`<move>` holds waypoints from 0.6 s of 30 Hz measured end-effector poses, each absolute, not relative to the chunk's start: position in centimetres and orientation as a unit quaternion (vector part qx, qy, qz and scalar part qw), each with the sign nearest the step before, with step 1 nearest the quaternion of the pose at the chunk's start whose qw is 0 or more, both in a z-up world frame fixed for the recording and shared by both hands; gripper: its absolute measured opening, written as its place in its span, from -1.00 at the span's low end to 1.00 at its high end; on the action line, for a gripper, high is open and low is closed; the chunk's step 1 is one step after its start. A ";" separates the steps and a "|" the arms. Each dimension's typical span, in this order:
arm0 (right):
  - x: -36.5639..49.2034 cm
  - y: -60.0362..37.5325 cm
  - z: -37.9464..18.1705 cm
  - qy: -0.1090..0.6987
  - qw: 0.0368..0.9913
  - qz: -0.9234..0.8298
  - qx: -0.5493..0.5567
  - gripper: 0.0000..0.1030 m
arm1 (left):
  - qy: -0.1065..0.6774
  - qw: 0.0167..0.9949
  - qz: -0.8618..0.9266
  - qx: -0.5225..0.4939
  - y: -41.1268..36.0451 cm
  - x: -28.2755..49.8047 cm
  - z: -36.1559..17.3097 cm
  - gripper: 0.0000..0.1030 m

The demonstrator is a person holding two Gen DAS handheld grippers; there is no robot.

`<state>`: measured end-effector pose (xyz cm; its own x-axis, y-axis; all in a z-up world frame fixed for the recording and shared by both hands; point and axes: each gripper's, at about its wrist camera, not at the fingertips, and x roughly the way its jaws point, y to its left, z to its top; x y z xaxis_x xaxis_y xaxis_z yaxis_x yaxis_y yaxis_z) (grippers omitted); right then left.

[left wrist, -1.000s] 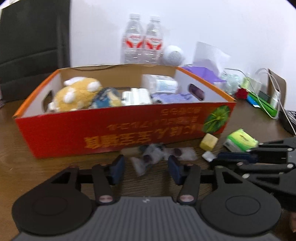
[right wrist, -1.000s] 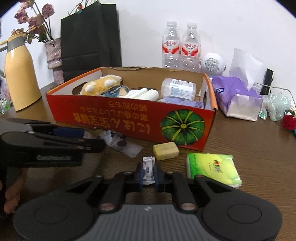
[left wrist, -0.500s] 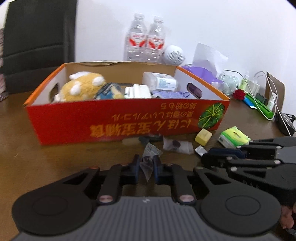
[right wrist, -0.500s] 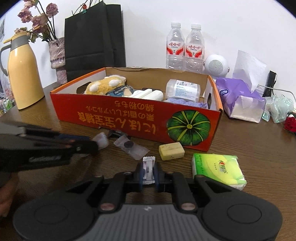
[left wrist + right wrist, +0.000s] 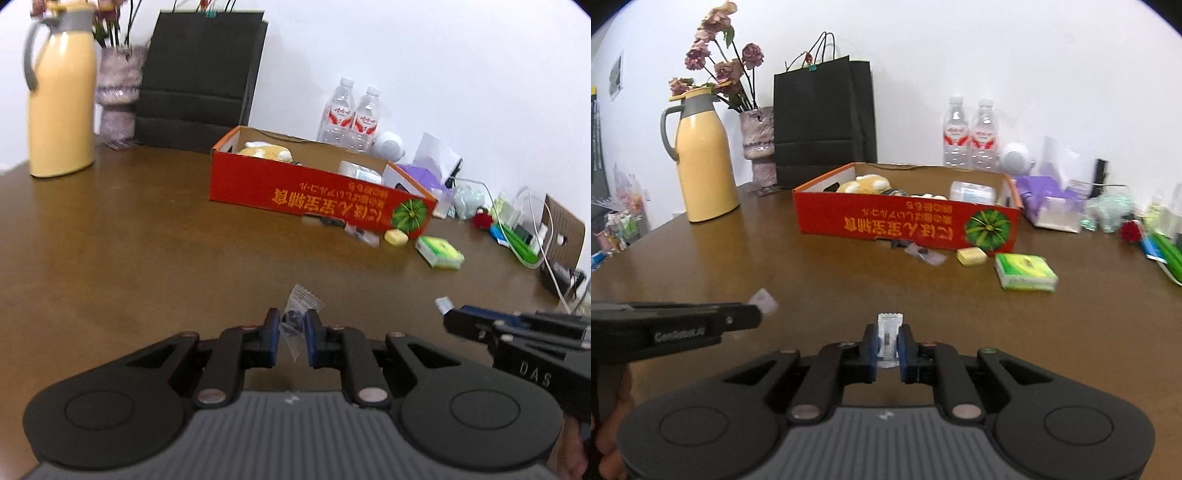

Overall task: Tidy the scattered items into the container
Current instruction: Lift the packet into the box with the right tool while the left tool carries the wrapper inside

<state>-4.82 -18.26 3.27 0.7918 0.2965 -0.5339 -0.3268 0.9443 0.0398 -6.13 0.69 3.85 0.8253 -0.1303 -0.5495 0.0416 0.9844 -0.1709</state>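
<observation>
Crinkled clear plastic sachet [image 5: 300, 307], serrated top edge, dark content inside: pinched between the blue pads of the left gripper [image 5: 291, 338], above the brown wood-grain table [image 5: 129, 258] and well short of the box.
White sealed packet [image 5: 889, 338], flat and rectangular with a small dark mark: clamped upright in the right gripper [image 5: 889, 349], pads pressed against its sides.
Red cardboard box [image 5: 905, 221], open top, orange rim, yellow East Asian lettering printed upside down, green pumpkin emblem at its right end: at 12 o'clock from both grippers. Holds a yellow-and-white plush toy [image 5: 864, 183] and a white labelled pack [image 5: 971, 192].
Loose items against the box front: clear wrapper [image 5: 925, 254], pale yellow block [image 5: 971, 256], green tissue pack [image 5: 1025, 272] at 1 o'clock.
Beyond: two clear water bottles [image 5: 971, 134] with red labels, white round speaker [image 5: 1015, 157], purple tissue pack [image 5: 1051, 203], black paper bag [image 5: 823, 118], matte yellow jug [image 5: 701, 155] with grey handle at 10 o'clock, dried roses [image 5: 716, 59] in a mottled vase.
Gripper side lettering: blurred.
</observation>
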 end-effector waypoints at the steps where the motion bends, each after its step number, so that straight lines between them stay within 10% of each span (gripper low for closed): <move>1: -5.9 -18.3 3.3 0.273 0.948 0.160 -0.025 -0.80 | 0.286 0.955 -0.045 -0.067 0.5 -7.2 4.1 -0.71; 18: -10.1 -19.0 5.4 0.247 0.955 0.162 0.002 -0.80 | 0.230 0.965 -0.101 -0.069 2.1 -9.3 8.3 -0.71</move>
